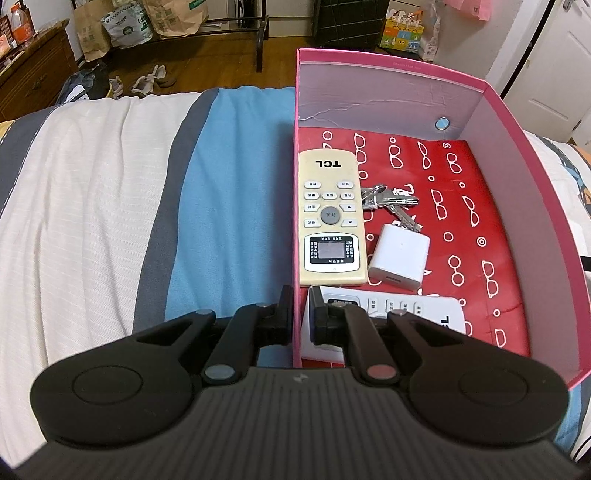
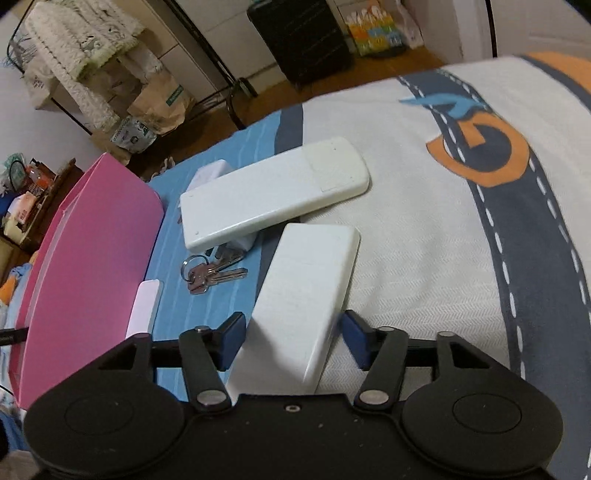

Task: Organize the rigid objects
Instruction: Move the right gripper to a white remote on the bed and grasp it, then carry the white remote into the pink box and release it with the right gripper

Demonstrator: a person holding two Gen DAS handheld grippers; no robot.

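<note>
My left gripper pinches the near side wall of the pink box, one finger inside and one outside. In the box lie a cream remote, keys and a white charger. My right gripper is spread wide around a white remote on the bed.

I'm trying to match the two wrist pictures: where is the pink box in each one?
Left wrist: the pink box fills the right half, seen from above and open, with the left gripper astride its near left wall.
Right wrist: the pink box is at the left edge, with only its outer wall showing.
Shared landmark: the black suitcase on the floor beyond the bed, at the top of both views.
</note>
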